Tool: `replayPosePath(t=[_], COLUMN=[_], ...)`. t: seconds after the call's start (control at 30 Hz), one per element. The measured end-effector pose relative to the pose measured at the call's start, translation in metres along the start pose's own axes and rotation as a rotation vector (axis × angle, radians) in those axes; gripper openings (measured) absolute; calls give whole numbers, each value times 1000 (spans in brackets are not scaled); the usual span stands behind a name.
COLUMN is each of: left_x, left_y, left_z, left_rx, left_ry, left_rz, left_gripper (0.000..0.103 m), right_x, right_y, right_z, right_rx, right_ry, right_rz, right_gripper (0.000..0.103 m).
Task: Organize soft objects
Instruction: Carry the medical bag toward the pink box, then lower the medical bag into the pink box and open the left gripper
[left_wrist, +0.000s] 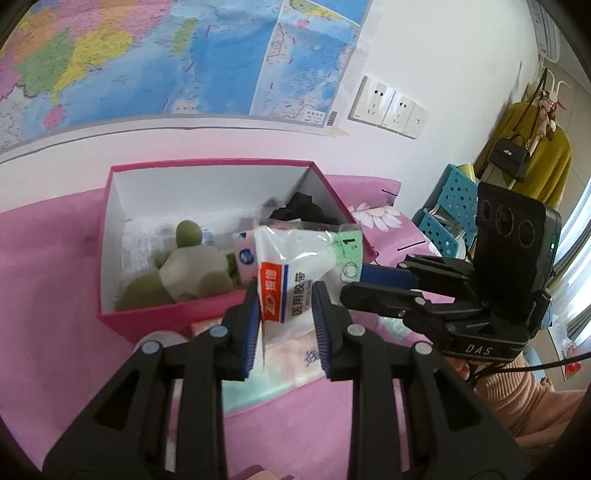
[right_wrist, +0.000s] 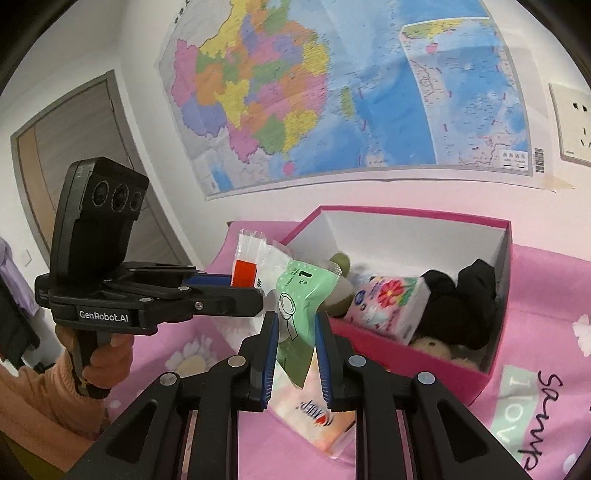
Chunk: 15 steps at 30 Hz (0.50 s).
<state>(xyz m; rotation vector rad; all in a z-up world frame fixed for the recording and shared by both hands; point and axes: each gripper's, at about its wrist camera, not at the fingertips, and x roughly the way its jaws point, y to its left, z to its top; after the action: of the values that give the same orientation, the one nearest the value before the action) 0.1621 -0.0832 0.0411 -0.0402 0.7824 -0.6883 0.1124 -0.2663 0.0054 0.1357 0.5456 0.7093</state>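
Note:
A white plastic packet (left_wrist: 284, 284) with an orange label sits between the pads of my left gripper (left_wrist: 286, 306), which is shut on it. A green packet (right_wrist: 299, 306) marked "1" overlaps it, and my right gripper (right_wrist: 295, 339) is shut on that one. Both packets hang above the pink bedspread, just in front of the pink box (left_wrist: 207, 164). Whether the two packets are joined, I cannot tell. The box holds a green plush toy (left_wrist: 184, 266), a floral tissue pack (right_wrist: 388, 299) and a black plush (right_wrist: 454, 306). The right gripper (left_wrist: 352, 283) shows at the right of the left wrist view, the left gripper (right_wrist: 258, 291) at the left of the right wrist view.
A pastel tissue pack (right_wrist: 317, 417) lies on the bedspread under the grippers. Blue perforated baskets (left_wrist: 454, 206) stand to the right of the bed, with a yellow garment and black bag (left_wrist: 511, 155) behind. A map and sockets (left_wrist: 391, 107) hang on the wall behind the box.

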Motion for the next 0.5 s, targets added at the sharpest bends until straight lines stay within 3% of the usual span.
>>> replayPosePath(t=[0.23, 0.5], left_x=[1, -3], left_y=[-23, -22], left_z=[0, -2], left_rx=[51, 57], left_ry=[3, -7], left_rz=[2, -8], left_gripper=[29, 29], right_x=[-15, -16], right_y=[-6, 4], right_z=[-2, -2], right_rx=[-11, -50], right_ry=[-7, 5], right_rz=[-11, -43], right_gripper=[19, 19])
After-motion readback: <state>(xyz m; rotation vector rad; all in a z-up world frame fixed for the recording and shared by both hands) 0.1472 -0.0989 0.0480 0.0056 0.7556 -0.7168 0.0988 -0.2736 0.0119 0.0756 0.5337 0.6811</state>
